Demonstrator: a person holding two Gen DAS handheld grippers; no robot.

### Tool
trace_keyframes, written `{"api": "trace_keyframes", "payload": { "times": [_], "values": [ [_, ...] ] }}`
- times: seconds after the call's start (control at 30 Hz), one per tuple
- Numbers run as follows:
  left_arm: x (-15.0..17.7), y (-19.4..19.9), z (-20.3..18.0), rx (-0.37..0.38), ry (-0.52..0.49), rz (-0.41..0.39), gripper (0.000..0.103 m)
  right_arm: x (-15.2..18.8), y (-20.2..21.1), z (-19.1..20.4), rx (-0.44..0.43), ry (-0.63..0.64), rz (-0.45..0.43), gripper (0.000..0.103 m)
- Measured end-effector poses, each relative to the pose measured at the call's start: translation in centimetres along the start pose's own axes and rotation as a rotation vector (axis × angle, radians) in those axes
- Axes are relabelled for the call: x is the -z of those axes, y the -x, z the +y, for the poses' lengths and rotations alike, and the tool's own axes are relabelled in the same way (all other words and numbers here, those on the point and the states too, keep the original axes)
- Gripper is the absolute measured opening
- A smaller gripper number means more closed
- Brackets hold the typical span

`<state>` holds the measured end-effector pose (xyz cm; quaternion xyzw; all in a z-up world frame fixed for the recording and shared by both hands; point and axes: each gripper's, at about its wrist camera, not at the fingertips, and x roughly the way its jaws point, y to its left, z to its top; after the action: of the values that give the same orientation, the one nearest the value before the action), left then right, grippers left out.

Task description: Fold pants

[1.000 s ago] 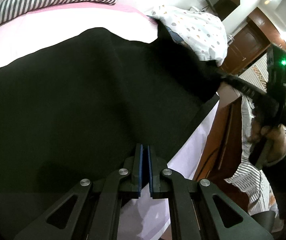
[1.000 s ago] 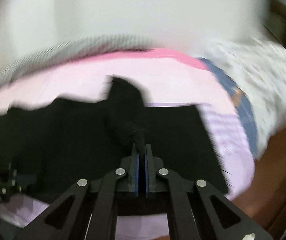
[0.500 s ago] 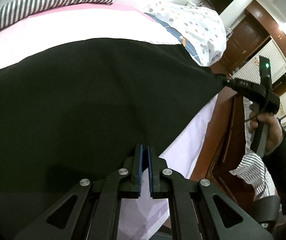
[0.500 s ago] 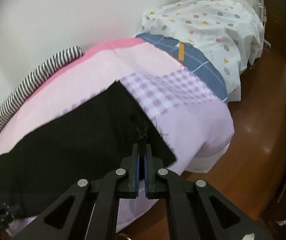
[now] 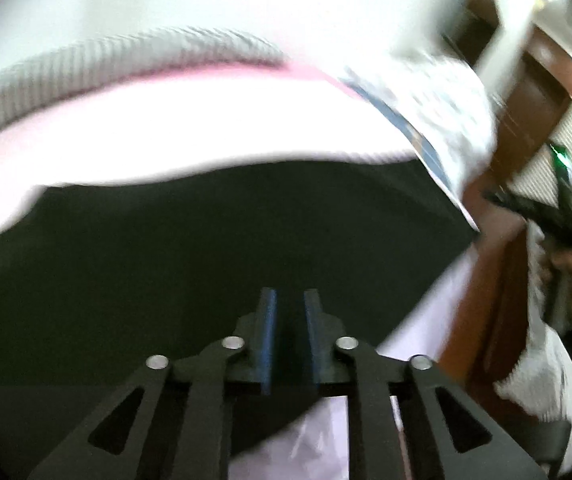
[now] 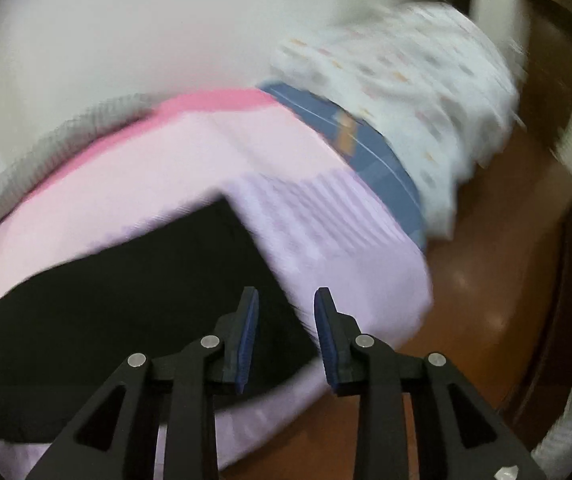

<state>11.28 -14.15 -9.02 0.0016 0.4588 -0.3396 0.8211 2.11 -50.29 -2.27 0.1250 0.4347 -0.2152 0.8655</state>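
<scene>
The black pants [image 5: 226, 248] lie flat on the pink and lilac bed sheet [image 5: 206, 128]; they also show in the right wrist view [image 6: 134, 292]. My left gripper [image 5: 289, 312] is open, just above the pants' near edge, with nothing between the fingers. My right gripper [image 6: 286, 308] is open over the pants' right corner at the bed's edge and holds nothing. The right gripper also shows in the left wrist view [image 5: 541, 216], held in a hand off the bed's right side. Both views are motion-blurred.
A striped pillow [image 5: 126, 60] lies along the far side of the bed. A white dotted quilt [image 6: 405, 92] over a blue sheet [image 6: 365, 152] sits at the far right. The brown wooden floor [image 6: 485, 300] lies right of the bed.
Both grippers have opened and let go of the pants, which now lie flat on the bed. Both grippers are pulling back from the cloth.
</scene>
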Motion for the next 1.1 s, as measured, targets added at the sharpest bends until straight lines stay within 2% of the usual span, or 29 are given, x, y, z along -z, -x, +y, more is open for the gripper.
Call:
{"api": "trace_keyframes", "payload": {
  "times": [0.03, 0.07, 0.17, 0.3, 0.43, 0.47, 0.6, 0.7, 0.8, 0.83, 0.87, 0.9, 0.93, 1.03, 1.1],
  "values": [
    [-0.5, 0.8, 1.4, -0.048, 0.033, -0.031, 0.029, -0.6, 0.0, 1.9, -0.052, 0.039, 0.004, 0.031],
    [-0.9, 1.6, 2.8, -0.091, 0.058, -0.052, 0.031, -1.2, -0.2, 4.0, -0.112, 0.082, 0.01, 0.032],
    [-1.4, 3.9, 7.0, -0.208, 0.116, -0.091, 0.031, -2.2, -1.5, 12.9, -0.337, 0.22, 0.064, 0.034],
    [-0.5, 6.0, 11.5, -0.357, 0.149, -0.105, 0.031, -2.2, -3.7, 24.1, -0.575, 0.366, 0.152, 0.034],
    [0.9, 7.2, 13.8, -0.46, 0.15, -0.103, 0.031, -1.1, -5.5, 33.8, -0.707, 0.513, 0.247, 0.034],
    [1.4, 7.6, 14.4, -0.476, 0.161, -0.107, 0.031, -0.7, -6.0, 36.2, -0.728, 0.559, 0.274, 0.034],
    [3.1, 8.9, 16.5, -0.512, 0.2, -0.105, 0.031, 0.4, -7.7, 41.4, -0.754, 0.645, 0.339, 0.034],
    [4.3, 9.2, 18.1, -0.524, 0.228, -0.09, 0.031, 0.8, -9.1, 43.9, -0.75, 0.69, 0.373, 0.037],
    [5.1, 9.1, 19.1, -0.501, 0.252, -0.089, 0.031, 1.9, -10.3, 45.1, -0.782, 0.719, 0.458, 0.038],
    [5.1, 9.1, 19.1, -0.496, 0.253, -0.09, 0.031, 2.2, -10.3, 45.3, -0.794, 0.731, 0.468, 0.035],
    [5.4, 9.1, 19.2, -0.489, 0.256, -0.089, 0.031, 2.5, -10.1, 45.5, -0.796, 0.753, 0.455, 0.028],
    [5.8, 9.1, 19.4, -0.482, 0.263, -0.084, 0.031, 2.6, -9.9, 45.6, -0.776, 0.771, 0.421, 0.015],
    [6.1, 9.1, 19.4, -0.476, 0.269, -0.081, 0.031, 2.4, -9.8, 45.6, -0.781, 0.757, 0.419, 0.01],
    [6.8, 9.3, 19.3, -0.467, 0.254, -0.082, 0.031, 1.5, -9.9, 45.5, -0.784, 0.69, 0.388, 0.008],
    [7.1, 9.3, 19.0, -0.478, 0.234, -0.081, 0.031, 2.1, -10.5, 46.0, -0.746, 0.714, 0.378, 0.008]
  ]
}}
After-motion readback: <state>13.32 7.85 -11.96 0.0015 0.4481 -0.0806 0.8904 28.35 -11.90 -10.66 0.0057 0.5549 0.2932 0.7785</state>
